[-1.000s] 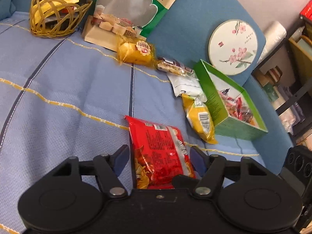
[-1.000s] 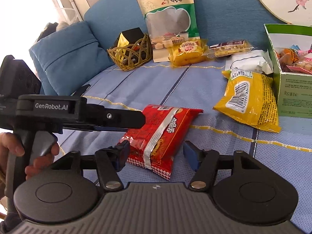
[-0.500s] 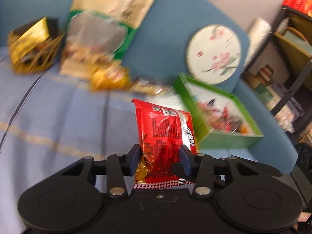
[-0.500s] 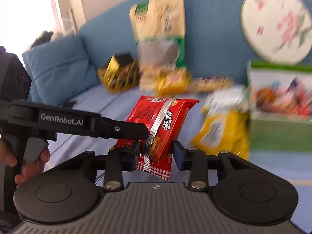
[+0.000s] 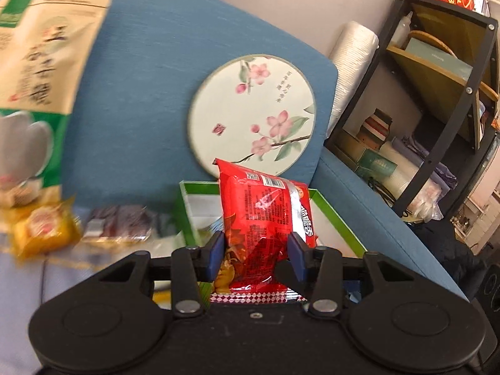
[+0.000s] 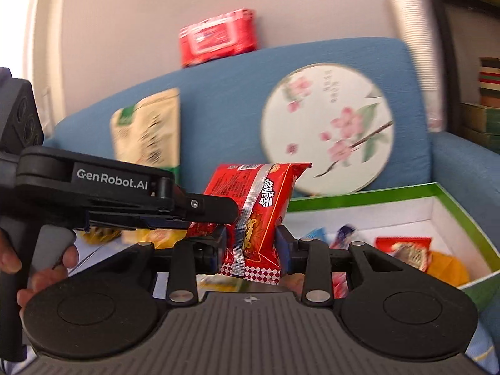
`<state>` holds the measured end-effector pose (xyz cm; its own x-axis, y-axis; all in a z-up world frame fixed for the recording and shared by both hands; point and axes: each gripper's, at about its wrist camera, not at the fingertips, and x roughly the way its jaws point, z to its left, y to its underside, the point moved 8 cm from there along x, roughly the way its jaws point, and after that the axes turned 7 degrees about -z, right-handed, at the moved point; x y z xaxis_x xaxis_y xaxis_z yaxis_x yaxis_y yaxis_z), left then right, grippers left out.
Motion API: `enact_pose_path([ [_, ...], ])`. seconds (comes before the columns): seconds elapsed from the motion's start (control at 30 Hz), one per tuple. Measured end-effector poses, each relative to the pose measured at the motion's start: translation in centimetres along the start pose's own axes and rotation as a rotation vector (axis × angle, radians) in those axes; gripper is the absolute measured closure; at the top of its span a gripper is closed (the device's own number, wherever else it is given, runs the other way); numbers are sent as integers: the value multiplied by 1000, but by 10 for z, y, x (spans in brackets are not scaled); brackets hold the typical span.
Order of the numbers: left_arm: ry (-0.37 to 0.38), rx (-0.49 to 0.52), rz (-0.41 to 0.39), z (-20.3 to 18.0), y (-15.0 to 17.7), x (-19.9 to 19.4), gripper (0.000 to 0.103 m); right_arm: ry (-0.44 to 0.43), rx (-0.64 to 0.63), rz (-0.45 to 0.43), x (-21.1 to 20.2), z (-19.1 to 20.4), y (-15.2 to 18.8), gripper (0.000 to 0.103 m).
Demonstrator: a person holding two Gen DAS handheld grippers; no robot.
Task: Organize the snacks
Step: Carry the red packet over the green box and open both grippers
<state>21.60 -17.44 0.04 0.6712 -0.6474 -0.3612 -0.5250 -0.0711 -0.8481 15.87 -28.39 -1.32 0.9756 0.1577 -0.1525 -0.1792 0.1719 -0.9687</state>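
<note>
A red snack packet (image 5: 265, 218) is held upright in the air by both grippers. My left gripper (image 5: 256, 247) is shut on it, its blue pads pressing on both sides. In the right wrist view the same red packet (image 6: 256, 206) sits between the pads of my right gripper (image 6: 251, 243), whose jaws are closing and pinch its lower part. The left gripper's finger (image 6: 212, 209) reaches in from the left and touches the packet. The open green box (image 6: 359, 195) with several snacks inside lies just behind and to the right. In the left wrist view, that green box (image 5: 340, 222) is behind the packet.
A round floral fan (image 5: 253, 115) and a big grain pouch (image 5: 40, 62) lean on the blue sofa back. A yellow snack (image 5: 40, 228) and a dark wrapped one (image 5: 122, 222) lie at left. A shelf (image 5: 437, 93) stands at right. A hand (image 6: 47, 265) holds the left gripper's handle.
Both grippers closed on the red packet, which lay flat on the sofa cover, and lifted it. They have swung it up and to the right, towards the green box.
</note>
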Motion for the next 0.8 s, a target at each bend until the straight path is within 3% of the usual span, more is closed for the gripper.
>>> enact_pose_path([
  [0.3,1,-13,28,6,1,56,46,68,-87,21,35,-26,7,43],
  [0.37,-8,-3,39,9,4,67,29,90,-125,15,41,-29,13,40],
  [0.4,-24,17,53,11,6,73,0,103,-151,22,45,-30,18,30],
  [0.47,-84,62,69,16,10,77,0,131,-214,74,49,-33,28,7],
  [0.57,-68,69,62,21,12,63,0,128,-258,48,40,-28,20,7],
  [0.7,-54,36,21,30,7,29,0,103,-207,1,25,-18,9,5],
  [0.8,-75,24,4,40,9,5,0,87,-176,24,16,-9,12,4],
])
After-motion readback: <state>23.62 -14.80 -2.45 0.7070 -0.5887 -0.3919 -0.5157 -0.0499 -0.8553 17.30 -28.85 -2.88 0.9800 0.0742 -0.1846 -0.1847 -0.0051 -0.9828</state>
